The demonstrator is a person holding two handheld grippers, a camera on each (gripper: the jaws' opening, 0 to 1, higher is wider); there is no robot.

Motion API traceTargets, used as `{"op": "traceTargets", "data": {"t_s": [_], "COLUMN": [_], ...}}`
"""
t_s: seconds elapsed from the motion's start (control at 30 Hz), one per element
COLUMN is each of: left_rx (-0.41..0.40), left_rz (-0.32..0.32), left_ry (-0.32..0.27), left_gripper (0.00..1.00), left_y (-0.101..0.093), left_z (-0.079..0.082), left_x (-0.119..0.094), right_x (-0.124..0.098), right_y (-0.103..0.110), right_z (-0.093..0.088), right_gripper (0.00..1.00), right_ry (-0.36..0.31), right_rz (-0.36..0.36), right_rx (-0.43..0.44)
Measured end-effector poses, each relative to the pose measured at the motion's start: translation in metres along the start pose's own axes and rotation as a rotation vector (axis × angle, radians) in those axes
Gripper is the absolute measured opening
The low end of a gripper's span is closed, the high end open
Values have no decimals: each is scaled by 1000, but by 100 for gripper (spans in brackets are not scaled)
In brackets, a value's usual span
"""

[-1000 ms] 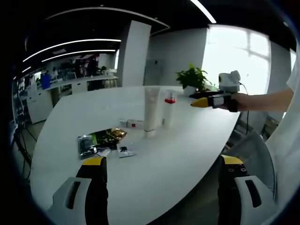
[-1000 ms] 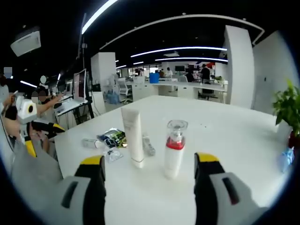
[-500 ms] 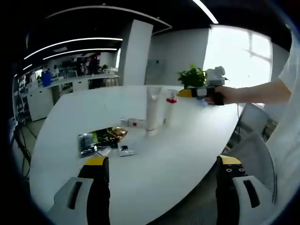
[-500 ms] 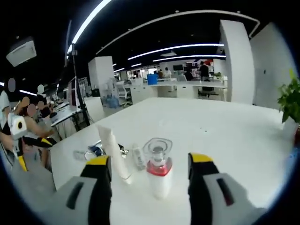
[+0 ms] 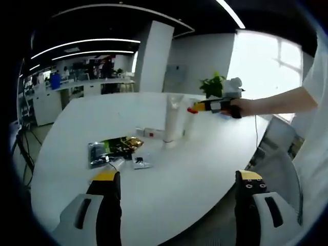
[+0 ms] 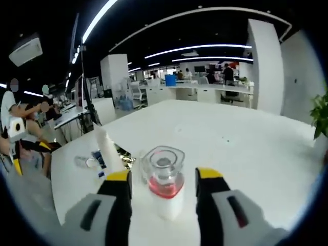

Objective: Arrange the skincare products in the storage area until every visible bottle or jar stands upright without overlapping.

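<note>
Two upright containers stand together on the white table: a tall tube and a red-collared bottle, long axes vertical, clear cap up. The right gripper brackets the bottle's cap with parted jaws, contact unclear. The left gripper hangs wide open, holding nothing.

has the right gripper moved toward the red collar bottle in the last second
Yes. In the left gripper view the right gripper has travelled from near the potted plant to the bottle beside the white tube.

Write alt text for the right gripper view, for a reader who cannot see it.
The right gripper has its two yellow-tipped jaws open on either side of an upright white pump bottle with a red collar and clear cap, standing on a white table. A white tube stands upright to its left, with small packets beside it and an open-plan office behind.
</note>
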State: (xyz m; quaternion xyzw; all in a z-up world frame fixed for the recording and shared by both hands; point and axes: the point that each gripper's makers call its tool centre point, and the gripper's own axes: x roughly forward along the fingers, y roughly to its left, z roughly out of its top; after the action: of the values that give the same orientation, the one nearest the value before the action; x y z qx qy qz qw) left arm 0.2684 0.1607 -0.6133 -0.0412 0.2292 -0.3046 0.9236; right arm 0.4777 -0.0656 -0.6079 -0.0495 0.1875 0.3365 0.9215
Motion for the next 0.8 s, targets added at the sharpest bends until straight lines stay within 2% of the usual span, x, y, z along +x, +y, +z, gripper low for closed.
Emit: {"op": "traceTargets", "data": {"t_s": [0.13,0.4,0.47,0.8], "left_rx": [-2,-11,-22,-23], "left_rz": [3,3,4,2], "left_ry": [6,12,8,10], "left_gripper": [90,90,89,89], "left_y": [1,2,2,2], "left_z": [-1,-2,-2,-3], "left_x": [1,1,1,1], "right_x": [4,9,8,9], "right_y": [2,-2,-3,-4], "right_z": [-4,-6,-7,-5], "right_gripper": [44,32,32,31], "right_ry": [14,33,36,36], "right_rz": [4,-55,-64,-99], "right_rx": [-31,-35,-3,5]}}
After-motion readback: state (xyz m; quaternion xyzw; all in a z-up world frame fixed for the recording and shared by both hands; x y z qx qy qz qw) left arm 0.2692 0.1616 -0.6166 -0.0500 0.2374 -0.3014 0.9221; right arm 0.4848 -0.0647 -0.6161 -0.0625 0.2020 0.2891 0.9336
